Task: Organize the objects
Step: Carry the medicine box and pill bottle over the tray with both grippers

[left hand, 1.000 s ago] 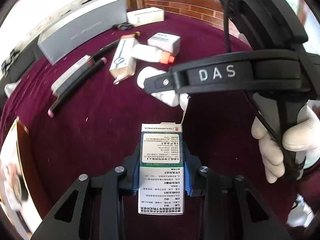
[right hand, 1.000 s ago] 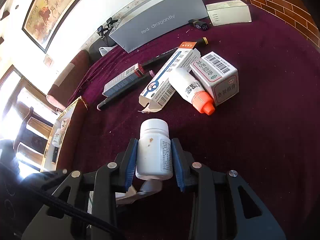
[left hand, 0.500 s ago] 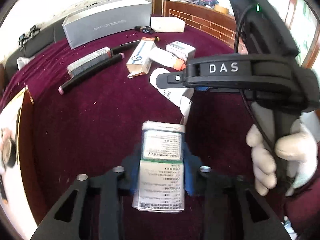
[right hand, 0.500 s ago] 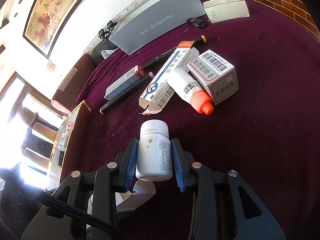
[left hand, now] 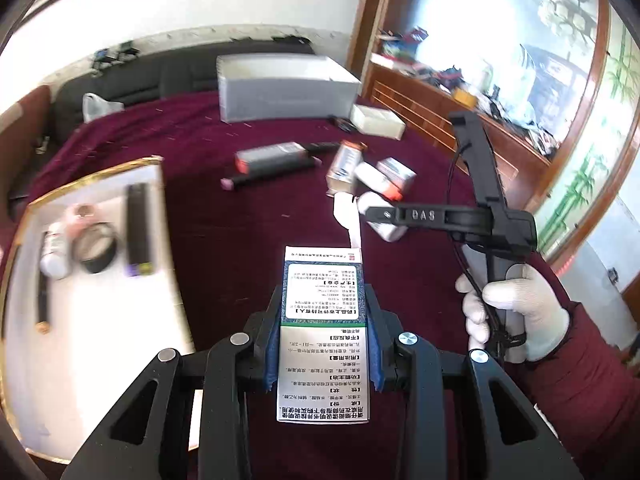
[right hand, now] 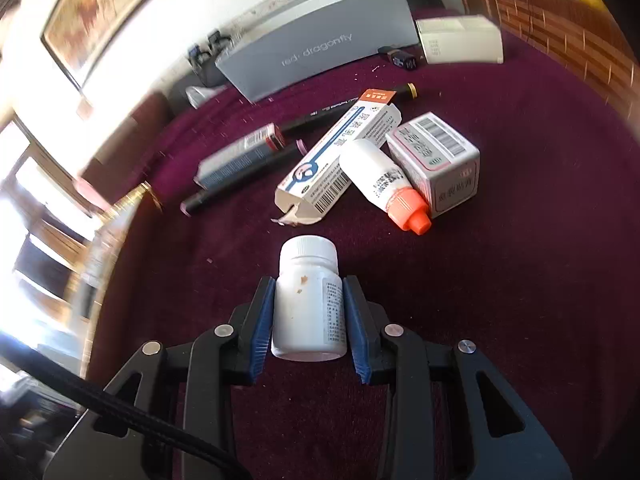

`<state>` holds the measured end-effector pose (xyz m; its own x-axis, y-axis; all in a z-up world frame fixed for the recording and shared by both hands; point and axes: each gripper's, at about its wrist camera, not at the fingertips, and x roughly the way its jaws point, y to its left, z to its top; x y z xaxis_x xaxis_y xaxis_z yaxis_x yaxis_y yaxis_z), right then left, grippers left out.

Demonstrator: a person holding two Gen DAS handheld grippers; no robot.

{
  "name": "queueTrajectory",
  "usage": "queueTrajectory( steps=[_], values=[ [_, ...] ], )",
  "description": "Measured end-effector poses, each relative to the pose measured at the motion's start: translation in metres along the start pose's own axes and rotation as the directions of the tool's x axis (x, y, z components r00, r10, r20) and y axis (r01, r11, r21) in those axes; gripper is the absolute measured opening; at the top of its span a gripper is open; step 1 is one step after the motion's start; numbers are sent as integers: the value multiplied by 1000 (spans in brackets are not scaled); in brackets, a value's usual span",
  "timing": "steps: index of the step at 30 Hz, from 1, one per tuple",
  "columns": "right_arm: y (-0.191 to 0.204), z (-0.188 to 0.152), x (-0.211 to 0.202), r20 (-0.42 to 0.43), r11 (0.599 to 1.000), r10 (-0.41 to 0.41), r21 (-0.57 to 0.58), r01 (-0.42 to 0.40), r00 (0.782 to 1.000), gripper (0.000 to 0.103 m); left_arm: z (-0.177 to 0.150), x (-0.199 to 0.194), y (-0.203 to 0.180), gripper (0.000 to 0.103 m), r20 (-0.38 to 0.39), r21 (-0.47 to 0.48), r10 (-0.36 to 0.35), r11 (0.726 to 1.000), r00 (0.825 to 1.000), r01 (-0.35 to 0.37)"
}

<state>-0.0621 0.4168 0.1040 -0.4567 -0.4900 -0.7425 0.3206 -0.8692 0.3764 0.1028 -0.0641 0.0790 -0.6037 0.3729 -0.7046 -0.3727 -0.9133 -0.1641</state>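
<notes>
Maroon cloth now shows a white tray [left hand: 100, 320] at left: left gripper [left hand: 323, 344], clamped on a box [left hand: 323, 320], has swung toward it, likely to drop it; right gripper [right hand: 308, 316] clamps a bottle [right hand: 308, 300].

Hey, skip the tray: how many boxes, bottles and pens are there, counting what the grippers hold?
Boxes: 6 (big grey box, far white box, long carton, barcode box, narrow box, printed box in left gripper)
Bottles: 2 (orange-capped bottle, white bottle in right gripper)
Pens: 2 (pink-capped pen, yellow-tipped pen)
Total: 10
</notes>
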Motion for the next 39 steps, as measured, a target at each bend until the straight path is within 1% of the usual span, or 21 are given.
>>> queueTrajectory(
  steps=[1, 3, 5, 6, 7, 10, 13, 15, 18, 21, 25, 28, 32, 35, 39],
  values=[
    [6, 1, 1, -10, 999, -39, -21, 39, 999, 31, -2, -6, 7, 29, 7, -16, 2, 1000, 1000, -2],
    [19, 2, 5, -29, 989, -133, -70, 131, 991, 31, -5, -15, 25, 30, 16, -54, 7, 999, 1000, -7],
    [32, 2, 9, -37, 971, -214, -120, 208, 976, 31, -9, -22, 41, 30, 26, -86, 23, 996, 999, -21],
    [36, 1, 10, -37, 963, -240, -133, 233, 970, 31, -11, -24, 49, 30, 30, -104, 30, 994, 999, -27],
    [38, -1, 9, -38, 961, -249, -135, 242, 968, 31, -13, -28, 58, 30, 36, -121, 36, 992, 999, -32],
    [39, -3, 1, -39, 967, -236, -113, 230, 971, 31, -20, -36, 81, 30, 57, -162, 68, 985, 996, -58],
    [43, -4, -12, -30, 978, -194, -89, 191, 980, 31, -26, -44, 106, 30, 71, -204, 106, 975, 992, -90],
    [50, -2, -24, -20, 987, -146, -71, 144, 989, 31, -30, -49, 126, 30, 71, -242, 135, 963, 988, -114],
    [67, 0, -39, -9, 997, -53, -57, 52, 999, 31, -34, -53, 152, 30, 65, -293, 179, 944, 982, -153],
    [97, 3, -43, -22, 996, 47, -79, -48, 999, 31, -38, -54, 174, 30, 47, -329, 216, 925, 975, -189],
    [139, 0, -32, -78, 981, 150, -112, -158, 986, 31, -45, -49, 197, 30, 13, -384, 222, 901, 975, -200],
    [170, -4, -12, -143, 964, 225, -112, -241, 964, 31, -52, -46, 212, 30, -21, -415, 227, 884, 974, -215],
    [211, -16, 18, -212, 947, 250, -150, -284, 945, 32, -52, -41, 227, 30, -70, -409, 240, 878, 968, -247],
    [236, -22, 42, -260, 937, 254, -172, -304, 932, 32, -46, -33, 233, 30, -115, -377, 271, 878, 956, -295],
    [261, -30, 66, -310, 931, 240, -195, -308, 920, 32, -38, -21, 245, 30, -188, -345, 286, 876, 940, -336]
  ],
)
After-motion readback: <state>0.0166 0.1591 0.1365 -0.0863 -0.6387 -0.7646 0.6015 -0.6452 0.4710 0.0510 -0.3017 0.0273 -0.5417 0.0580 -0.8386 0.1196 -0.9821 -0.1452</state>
